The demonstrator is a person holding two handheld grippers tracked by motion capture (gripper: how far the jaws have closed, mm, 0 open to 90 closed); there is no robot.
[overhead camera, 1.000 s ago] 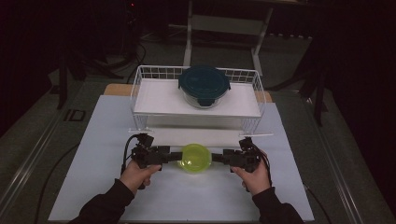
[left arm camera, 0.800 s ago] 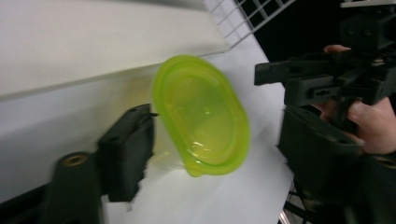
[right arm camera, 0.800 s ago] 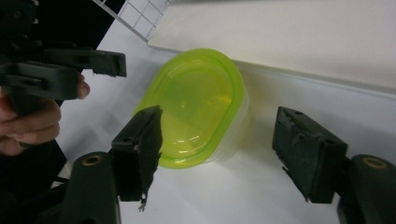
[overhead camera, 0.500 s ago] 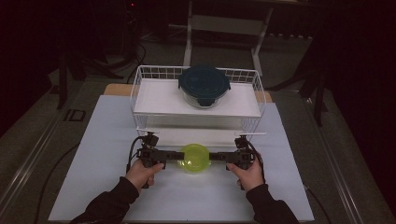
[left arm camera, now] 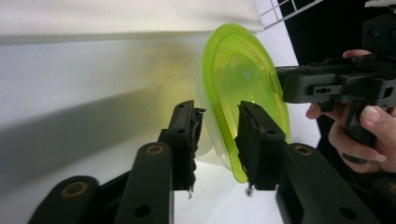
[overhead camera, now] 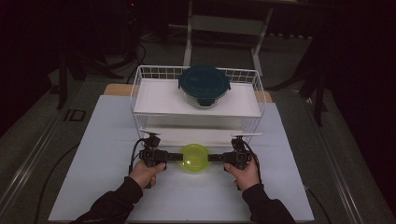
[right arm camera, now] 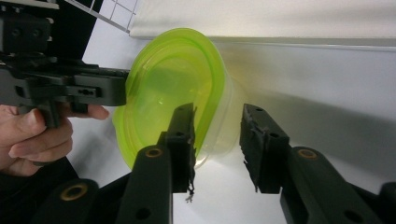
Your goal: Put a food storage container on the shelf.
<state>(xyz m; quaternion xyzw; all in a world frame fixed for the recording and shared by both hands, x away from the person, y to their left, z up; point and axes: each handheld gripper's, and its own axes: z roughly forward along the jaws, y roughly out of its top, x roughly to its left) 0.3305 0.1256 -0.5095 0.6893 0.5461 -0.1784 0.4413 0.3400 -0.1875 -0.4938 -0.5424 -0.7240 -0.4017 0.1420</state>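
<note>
Both tongs at the green bowl, lift not yet made

My left gripper (overhead camera: 175,157) at nine o'clock and right gripper (overhead camera: 212,157) at three o'clock each straddle the rim of the one green bowl (overhead camera: 194,158), jaws parted, not clamped; it sits on the white mat (overhead camera: 102,140) at six o'clock of the single wire basket (overhead camera: 140,86), which holds one lidded container (overhead camera: 204,85). Gripping and moving remain, I judge.

The right hand-held gripper (right arm camera: 217,140) has its two black jaws apart around the near edge of a green bowl (right arm camera: 173,88). The bowl sits on the white bench (right arm camera: 327,84). Across it, the other hand-held gripper (right arm camera: 125,91) touches the bowl's far edge.
</note>
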